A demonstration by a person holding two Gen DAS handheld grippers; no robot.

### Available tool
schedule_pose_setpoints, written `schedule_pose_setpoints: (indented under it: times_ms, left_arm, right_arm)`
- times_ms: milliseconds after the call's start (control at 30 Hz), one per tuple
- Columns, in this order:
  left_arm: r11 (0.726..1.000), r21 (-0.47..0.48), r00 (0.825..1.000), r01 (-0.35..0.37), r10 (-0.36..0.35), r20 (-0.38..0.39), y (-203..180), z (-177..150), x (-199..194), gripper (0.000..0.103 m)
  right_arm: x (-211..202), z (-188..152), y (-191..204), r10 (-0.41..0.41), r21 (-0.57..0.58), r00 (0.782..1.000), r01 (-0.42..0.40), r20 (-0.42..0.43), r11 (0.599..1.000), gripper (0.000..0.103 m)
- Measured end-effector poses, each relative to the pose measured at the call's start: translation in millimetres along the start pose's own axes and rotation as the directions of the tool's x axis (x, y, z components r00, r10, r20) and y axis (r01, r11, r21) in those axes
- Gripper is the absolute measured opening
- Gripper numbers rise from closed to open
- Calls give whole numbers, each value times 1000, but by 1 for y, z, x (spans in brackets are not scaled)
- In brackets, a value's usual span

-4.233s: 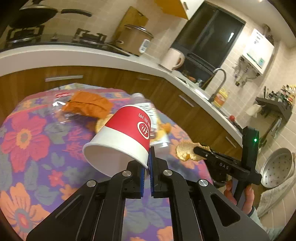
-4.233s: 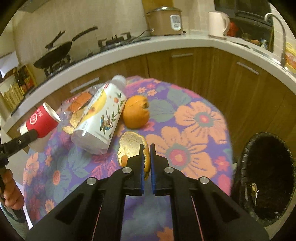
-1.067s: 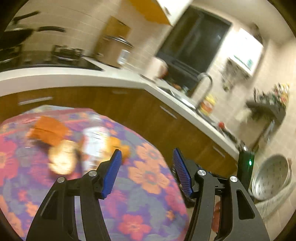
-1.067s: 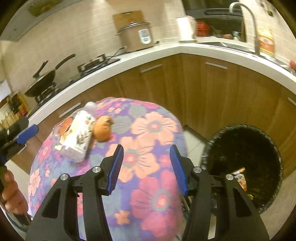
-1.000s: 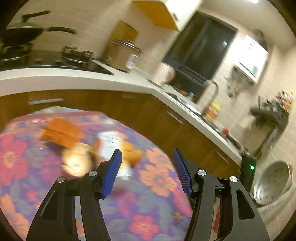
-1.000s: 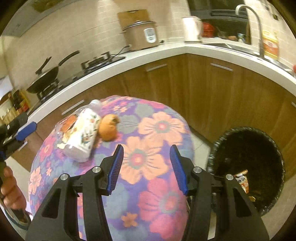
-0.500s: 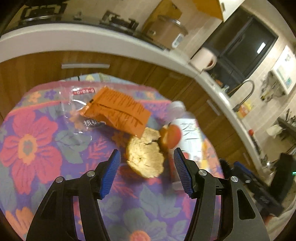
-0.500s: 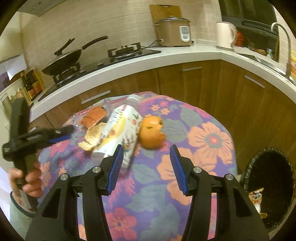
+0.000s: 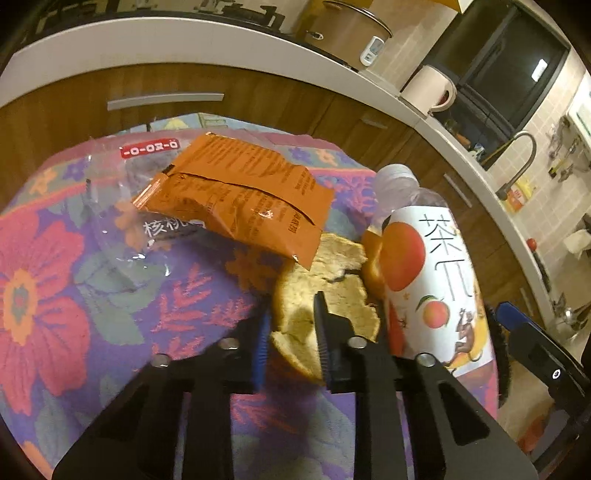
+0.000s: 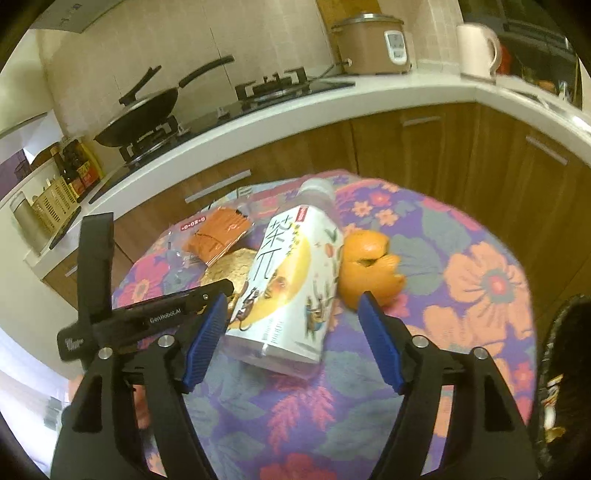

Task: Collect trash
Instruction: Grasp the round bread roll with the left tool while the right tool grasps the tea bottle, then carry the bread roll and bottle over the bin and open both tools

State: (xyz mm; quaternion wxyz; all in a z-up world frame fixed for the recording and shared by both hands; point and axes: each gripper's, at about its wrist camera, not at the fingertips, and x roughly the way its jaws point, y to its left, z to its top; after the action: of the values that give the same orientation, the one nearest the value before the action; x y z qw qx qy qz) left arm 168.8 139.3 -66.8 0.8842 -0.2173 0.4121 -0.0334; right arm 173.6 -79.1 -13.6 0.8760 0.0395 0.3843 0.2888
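Floral table (image 9: 48, 314), ctr frame: clear bag (image 9: 122, 221), orange packet (image 9: 236, 199), peel (image 9: 325, 295), bottle (image 9: 432, 280), orange (image 10: 365, 273).

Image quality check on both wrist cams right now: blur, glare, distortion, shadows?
Left wrist: warm dim light, heavy fisheye bending the counter, dark corner vignette; orange wrapper sharp, left gripper shadowing the peel. Right wrist: same curvature; bottle slightly soft, overexposed white patch at lower left.
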Motion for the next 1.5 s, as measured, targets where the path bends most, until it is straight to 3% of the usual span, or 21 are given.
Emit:
schedule_pose_setpoints:
  times_ms: [33, 367, 600, 667, 1133, 1300, 1500]
  left_arm:
    - [1000, 0, 1000, 0, 0, -4, 1, -1, 1, 5]
    - [996, -48, 996, 71, -68, 61, 11, -11, -18, 3]
    - [997, -31, 996, 67, -65, 65, 7, -14, -18, 3]
    - [998, -21, 996, 62, -60, 65, 5, -14, -18, 3]
    - [997, -25, 995, 77, -75, 71, 5, -25, -31, 3]
    - [996, -26, 994, 85, -83, 78, 4, -43, -51, 3]
    - [997, -30, 993, 70, -67, 94, 8, -59, -70, 3]
  right_arm:
    - [6, 0, 0, 0, 18, 1000, 0, -8, 1000, 74]
    - [43, 0, -5, -6, 127, 997, 16, -73, 992, 76]
    - [65, -6, -21, 100, 259, 987, -64, -128, 964, 75]
    - [64, -8, -20, 111, 258, 986, -77, -122, 963, 67]
    - [18, -22, -6, 45, 148, 997, -36, -55, 988, 66]
    - [-5, -41, 10, 7, -10, 998, -7, -57, 1000, 66]
    - [-28, -70, 24, -87, -186, 996, 78, -36, 979, 66]
